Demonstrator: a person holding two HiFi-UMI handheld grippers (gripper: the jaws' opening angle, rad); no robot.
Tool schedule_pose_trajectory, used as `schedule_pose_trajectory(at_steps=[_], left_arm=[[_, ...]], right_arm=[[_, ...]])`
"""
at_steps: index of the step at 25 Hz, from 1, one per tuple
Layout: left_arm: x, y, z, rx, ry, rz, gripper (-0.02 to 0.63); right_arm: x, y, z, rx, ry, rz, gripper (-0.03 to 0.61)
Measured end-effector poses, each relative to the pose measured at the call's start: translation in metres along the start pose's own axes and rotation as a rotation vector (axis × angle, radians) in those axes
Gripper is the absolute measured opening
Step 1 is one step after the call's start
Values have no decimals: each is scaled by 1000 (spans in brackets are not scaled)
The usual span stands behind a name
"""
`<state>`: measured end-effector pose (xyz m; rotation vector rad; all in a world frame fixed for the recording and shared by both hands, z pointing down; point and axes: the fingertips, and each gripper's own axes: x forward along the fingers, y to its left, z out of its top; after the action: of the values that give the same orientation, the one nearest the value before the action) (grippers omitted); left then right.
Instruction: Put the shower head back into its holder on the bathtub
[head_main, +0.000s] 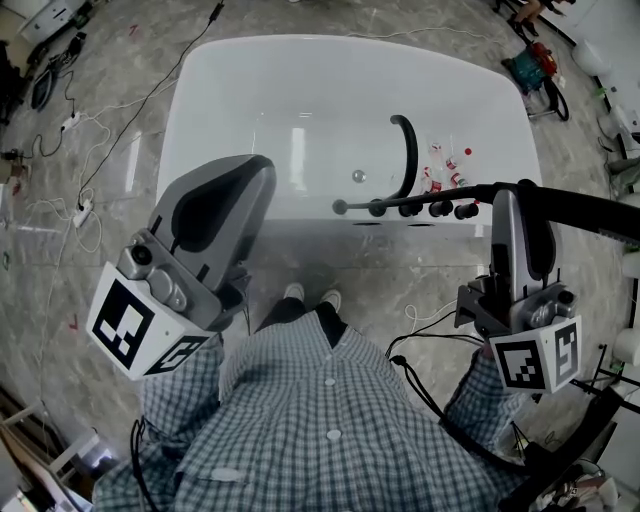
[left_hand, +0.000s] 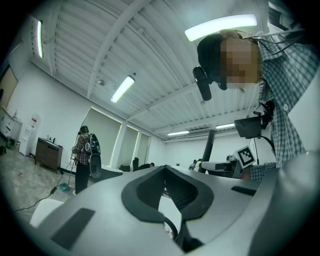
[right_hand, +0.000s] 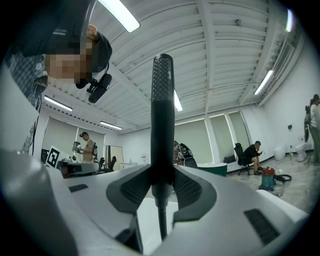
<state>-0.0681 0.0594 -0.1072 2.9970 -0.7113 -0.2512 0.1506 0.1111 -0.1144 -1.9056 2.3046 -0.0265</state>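
The white bathtub (head_main: 200, 110) lies in front of me, with a black arched faucet (head_main: 405, 150) and a row of black knobs (head_main: 440, 210) on its near rim. Which of these is the holder I cannot tell. The black stick shower head (head_main: 585, 212) hangs level over that rim, its thin end pointing left. My right gripper (head_main: 510, 195) is shut on it. In the right gripper view the shower head (right_hand: 162, 100) stands up between the pads of the right gripper (right_hand: 162, 175). My left gripper (head_main: 258, 165) is raised left of the faucet, shut and empty; its view shows the left gripper (left_hand: 164, 172) with nothing held.
Small red-and-white items (head_main: 445, 165) lie inside the tub near the faucet. Cables (head_main: 80, 130) trail over the floor to the left. A green and red machine (head_main: 530, 65) sits beyond the tub's far right corner. My shoes (head_main: 310, 295) are close to the tub's near wall.
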Motion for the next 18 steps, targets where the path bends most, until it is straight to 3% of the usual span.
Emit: schedule_pose_trajectory(at_steps=[18], left_arm=[[10,-4,-37,-43,75,-29,8]], right_arm=[[8,-6,-45,5,101,4,133]])
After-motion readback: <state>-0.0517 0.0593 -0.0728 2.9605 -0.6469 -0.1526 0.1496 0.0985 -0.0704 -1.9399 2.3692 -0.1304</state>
